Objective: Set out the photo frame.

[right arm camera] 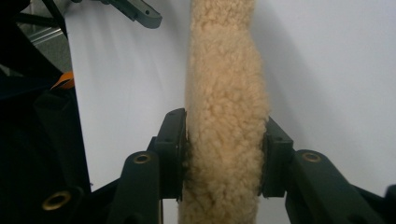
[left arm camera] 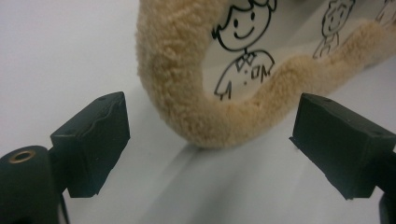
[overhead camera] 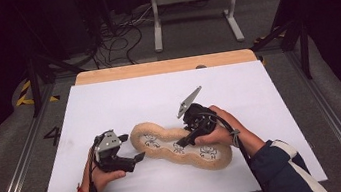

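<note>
A tan fleece insole (overhead camera: pixel 181 147) lies on the white table sheet (overhead camera: pixel 108 99), running from left of centre toward the near right; its pale upper face carries small black cartoon figures (overhead camera: pixel 151 140), too small in the high view to read in detail.

My right gripper (overhead camera: pixel 188 139) is clenched on the insole near its middle; in the right gripper view both jaws press into the fleece (right arm camera: pixel 224 140) from either side, the pile bulging slightly past the pads; which edge of the insole this is I cannot tell there, since the printed face is turned out of sight and the strip runs off top and bottom of frame; my right hand (overhead camera: pixel 223 129) covers part of the insole's far edge in the high view; the grey three-cornered plate (overhead camera: pixel 189 101) stands tilted above it.

My left gripper (overhead camera: pixel 133 149) is released, jaws spread wide; in the left gripper view the rounded end of the insole (left arm camera: pixel 205 126) sits between and beyond the two jaws, not touching either; a printed figure (left arm camera: pixel 243 51) shows on the inner face, its head cut by the top edge; a second figure (left arm camera: pixel 331 28) further along is blurred.

My left hand (overhead camera: pixel 100 177) rests low on the sheet; the wooden table edge (overhead camera: pixel 164 66) shows beyond the sheet's far side.
</note>
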Demonstrator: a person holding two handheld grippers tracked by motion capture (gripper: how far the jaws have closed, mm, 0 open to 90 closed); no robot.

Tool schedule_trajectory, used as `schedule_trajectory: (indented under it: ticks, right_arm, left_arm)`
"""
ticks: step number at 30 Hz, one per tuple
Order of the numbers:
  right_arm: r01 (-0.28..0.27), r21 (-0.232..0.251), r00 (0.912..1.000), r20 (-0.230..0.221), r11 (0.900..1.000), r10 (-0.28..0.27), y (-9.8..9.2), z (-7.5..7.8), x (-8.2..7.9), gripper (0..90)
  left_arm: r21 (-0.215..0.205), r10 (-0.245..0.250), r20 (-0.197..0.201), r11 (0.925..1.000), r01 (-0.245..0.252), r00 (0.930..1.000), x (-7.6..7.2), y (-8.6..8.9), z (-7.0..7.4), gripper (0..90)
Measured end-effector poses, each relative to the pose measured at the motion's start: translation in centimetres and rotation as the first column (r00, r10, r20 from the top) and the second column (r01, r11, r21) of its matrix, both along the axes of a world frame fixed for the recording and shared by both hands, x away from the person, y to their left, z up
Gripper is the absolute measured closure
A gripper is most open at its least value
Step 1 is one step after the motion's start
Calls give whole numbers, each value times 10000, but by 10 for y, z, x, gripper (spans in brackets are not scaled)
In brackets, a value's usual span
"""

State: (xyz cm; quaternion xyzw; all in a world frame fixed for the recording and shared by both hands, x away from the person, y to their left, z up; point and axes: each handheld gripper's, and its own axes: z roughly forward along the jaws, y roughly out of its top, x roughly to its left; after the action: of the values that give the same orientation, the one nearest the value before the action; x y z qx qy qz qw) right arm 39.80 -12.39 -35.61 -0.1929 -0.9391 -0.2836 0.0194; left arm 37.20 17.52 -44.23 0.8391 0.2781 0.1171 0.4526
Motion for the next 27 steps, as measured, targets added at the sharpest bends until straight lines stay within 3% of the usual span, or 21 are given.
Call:
schedule_trajectory:
  ticks: [5,8,11,13,14,20,24,27]
  right_arm:
    - [660,427,9966,465,9969,-679,-10,4,-4,521]
    - [725,693,9941,757,9950,-777,-15,7,-9,478]
    - [1235,846,9771,1636,9887,-1361,-25,12,-21,396]
    - [1602,1242,9552,2307,9792,-1855,-35,15,-31,389]
    - [1704,1378,9484,2456,9757,-2004,-39,14,-36,381]
    - [2271,2141,9149,2873,9500,-2835,-67,10,-54,351]
    - [2555,2635,8975,2931,9302,-3295,-82,5,-63,343]
    - [2678,2817,8894,2954,9214,-3488,-91,-3,-71,334]
  left_arm:
    - [417,-227,139,9989,221,9996,11,-13,0,124]
    - [381,-337,38,9987,336,9994,16,-18,0,133]
    - [262,-371,39,9990,370,9993,16,-20,1,152]
    - [403,-456,95,9982,452,9989,16,-20,1,191]
    - [409,-448,141,9982,442,9989,16,-20,1,201]
    - [339,-306,290,9990,296,9991,15,-18,4,230]
    - [284,-166,345,9995,156,9993,16,-16,7,274]
    - [230,-198,366,9996,189,9991,16,-14,8,328]
